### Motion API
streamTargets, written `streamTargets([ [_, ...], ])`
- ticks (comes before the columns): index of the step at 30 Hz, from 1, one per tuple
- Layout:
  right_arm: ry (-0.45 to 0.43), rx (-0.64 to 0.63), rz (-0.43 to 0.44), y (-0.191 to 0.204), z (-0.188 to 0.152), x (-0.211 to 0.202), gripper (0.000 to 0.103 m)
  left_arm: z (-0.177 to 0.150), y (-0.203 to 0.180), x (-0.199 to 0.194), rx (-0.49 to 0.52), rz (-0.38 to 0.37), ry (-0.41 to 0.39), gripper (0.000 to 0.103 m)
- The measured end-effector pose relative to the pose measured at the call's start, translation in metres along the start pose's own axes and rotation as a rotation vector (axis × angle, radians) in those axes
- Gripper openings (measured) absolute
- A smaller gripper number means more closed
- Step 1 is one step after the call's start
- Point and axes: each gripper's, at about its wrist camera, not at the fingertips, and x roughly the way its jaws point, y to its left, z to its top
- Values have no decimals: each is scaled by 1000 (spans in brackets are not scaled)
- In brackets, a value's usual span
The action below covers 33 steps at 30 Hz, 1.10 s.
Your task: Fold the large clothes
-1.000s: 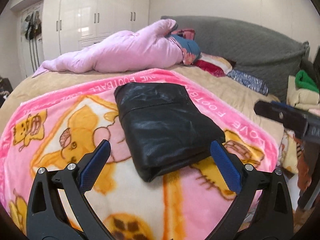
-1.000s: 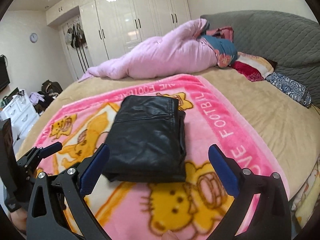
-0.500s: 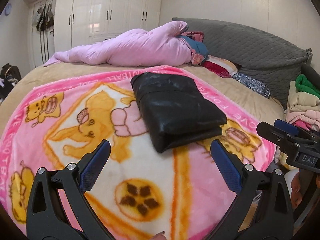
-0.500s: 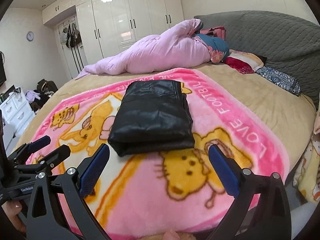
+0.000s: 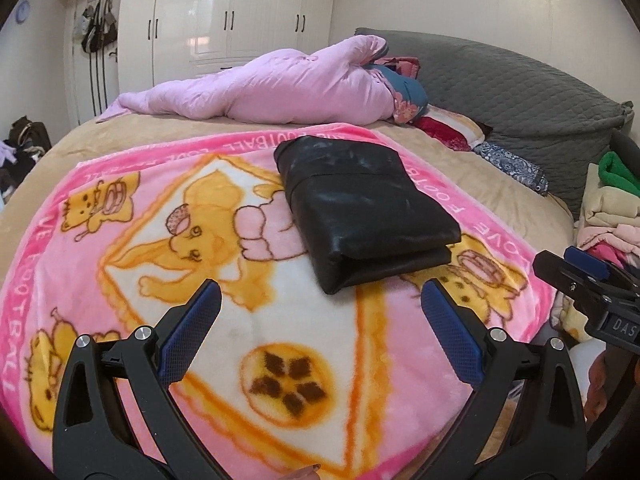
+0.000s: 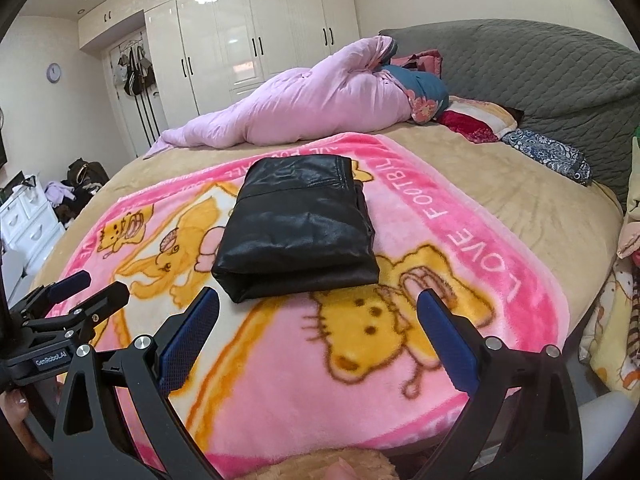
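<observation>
A black leather-like garment [image 5: 360, 208] lies folded into a neat rectangle on a pink cartoon blanket [image 5: 240, 320] spread over the bed; it also shows in the right wrist view [image 6: 298, 228]. My left gripper [image 5: 318, 320] is open and empty, held back from the garment near the bed's front edge. My right gripper [image 6: 318, 320] is open and empty too, also short of the garment. The right gripper shows at the right edge of the left wrist view [image 5: 588, 280], and the left gripper at the left edge of the right wrist view [image 6: 72, 304].
A rolled pink quilt [image 6: 304, 108] and pillows [image 6: 472, 120] lie at the back against a grey headboard [image 6: 540, 72]. A stack of folded clothes [image 5: 612, 208] stands right of the bed. White wardrobes [image 6: 248, 40] line the far wall; a white drawer unit [image 6: 28, 216] stands left.
Both grippers have drawn back from the folded garment toward the bed's front edge, still open. The garment has not moved.
</observation>
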Motion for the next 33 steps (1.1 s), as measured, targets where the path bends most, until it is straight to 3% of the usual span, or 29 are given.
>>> streamTargets([
  [33,18,15,-1,-3,-5,-2,99,-3,-2,-1,4,9,9,94],
])
